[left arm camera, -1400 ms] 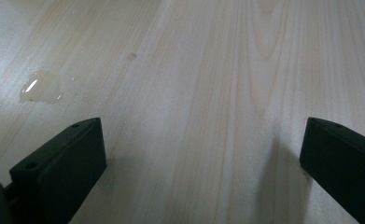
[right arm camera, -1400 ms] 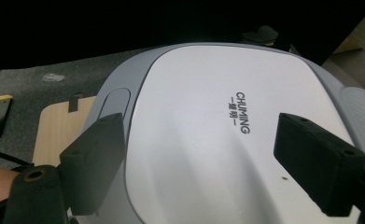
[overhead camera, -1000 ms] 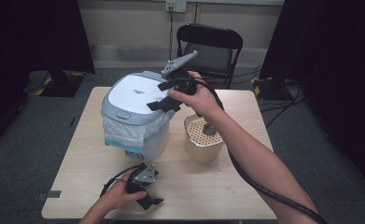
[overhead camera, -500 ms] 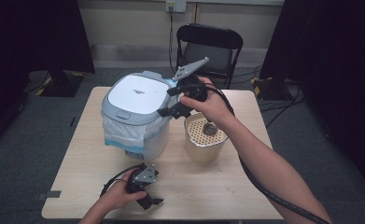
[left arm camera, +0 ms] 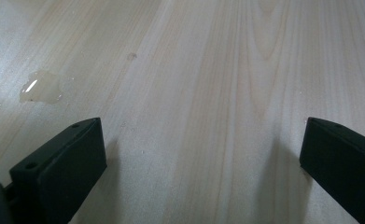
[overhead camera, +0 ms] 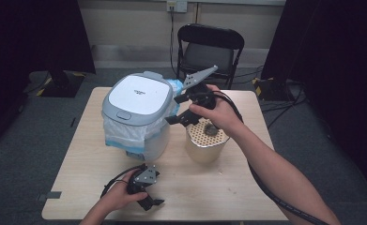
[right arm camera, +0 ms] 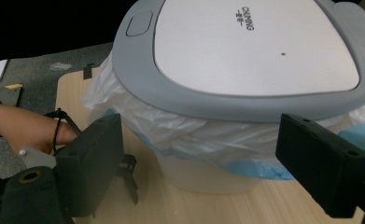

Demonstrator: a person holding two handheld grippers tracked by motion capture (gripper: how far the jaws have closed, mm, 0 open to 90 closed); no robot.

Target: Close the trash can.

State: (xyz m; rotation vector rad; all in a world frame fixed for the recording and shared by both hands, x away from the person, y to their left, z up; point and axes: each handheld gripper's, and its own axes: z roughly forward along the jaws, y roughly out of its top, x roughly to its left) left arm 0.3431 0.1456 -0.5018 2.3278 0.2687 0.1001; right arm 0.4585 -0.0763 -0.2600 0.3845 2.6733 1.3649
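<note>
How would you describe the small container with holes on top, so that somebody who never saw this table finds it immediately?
Start at the big lidded trash bin, white and grey with a plastic bag liner, on the wooden table. Directly to its right, toward the side of the person's right hand, stands a short cream-coloured canister. Its perforated top, with something dark lying on it, sets it apart from the bin's smooth lid.

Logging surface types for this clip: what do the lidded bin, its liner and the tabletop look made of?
The bin looks like moulded plastic: a smooth matt white lid panel in a grey rim. Its liner seems to be thin translucent plastic film, crinkled, with a blue edge. The tabletop shows pale wood grain, possibly laminate, and a small wet patch sits on it.
</note>
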